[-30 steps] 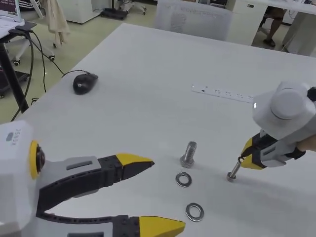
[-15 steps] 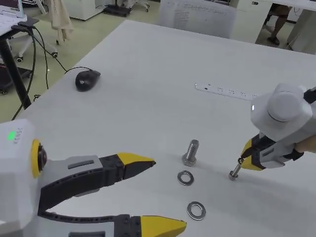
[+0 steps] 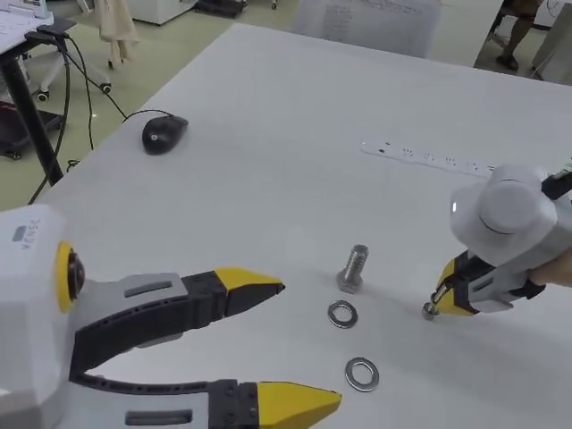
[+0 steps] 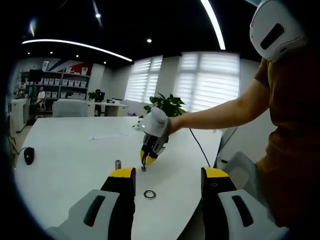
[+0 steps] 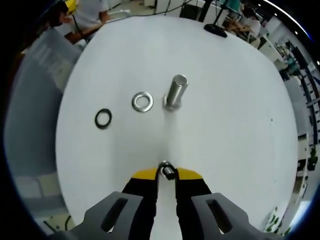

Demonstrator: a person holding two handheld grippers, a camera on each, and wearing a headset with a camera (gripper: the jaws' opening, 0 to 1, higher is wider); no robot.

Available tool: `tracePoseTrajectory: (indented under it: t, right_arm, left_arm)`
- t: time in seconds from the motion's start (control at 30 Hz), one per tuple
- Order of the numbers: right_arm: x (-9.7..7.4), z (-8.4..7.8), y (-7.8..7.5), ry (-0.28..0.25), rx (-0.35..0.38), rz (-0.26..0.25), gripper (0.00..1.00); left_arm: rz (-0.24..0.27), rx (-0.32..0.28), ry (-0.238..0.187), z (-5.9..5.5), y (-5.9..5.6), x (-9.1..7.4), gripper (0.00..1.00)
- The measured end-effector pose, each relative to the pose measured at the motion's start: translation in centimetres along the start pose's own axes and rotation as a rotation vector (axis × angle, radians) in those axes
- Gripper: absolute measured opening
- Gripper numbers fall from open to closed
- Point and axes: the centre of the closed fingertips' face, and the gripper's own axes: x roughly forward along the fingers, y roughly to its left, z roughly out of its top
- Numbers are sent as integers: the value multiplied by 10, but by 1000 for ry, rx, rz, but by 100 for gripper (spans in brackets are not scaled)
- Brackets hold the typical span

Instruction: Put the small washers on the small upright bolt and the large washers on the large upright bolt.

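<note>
Small-washer step: right gripper point(image 3: 441, 302), jaws nearly closed on the top of the small upright bolt point(image 3: 430, 311); any washer there cannot be made out. Left gripper point(image 3: 310, 345), wide open and empty, near two large washers point(image 3: 342, 314), probably next to go onto the large upright bolt point(image 3: 354, 268).

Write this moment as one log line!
right claw: pinched on small bolt | left claw: open, hovering | two washers: loose beside large bolt

The large bolt point(image 3: 353, 269) stands on the table point(image 3: 268, 197), a washer point(image 3: 342, 314) just before it, another washer point(image 3: 362, 374) nearer, the small bolt point(image 3: 430, 310) to its right, a mouse point(image 3: 164, 134) far left
</note>
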Motion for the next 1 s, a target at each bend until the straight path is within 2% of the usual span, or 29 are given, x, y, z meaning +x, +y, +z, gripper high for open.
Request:
tracePoseTrajectory:
  t: [0.3, 0.57, 0.77, 1.0]
  right_arm:
    - [13, -2, 3, -2, 0, 13, 13]
    - [12, -2, 6, -4, 1, 22, 15]
    - [5, -4, 7, -16, 21, 10, 17]
    - [-8, -19, 15, -13, 50, -13, 17]
  left_arm:
    - [0, -15, 8, -5, 3, 1, 51]
    - [-1, -17, 12, -6, 5, 3, 51]
    - [-4, -9, 13, -4, 3, 4, 51]
    - [-20, 20, 16, 1, -3, 3, 51]
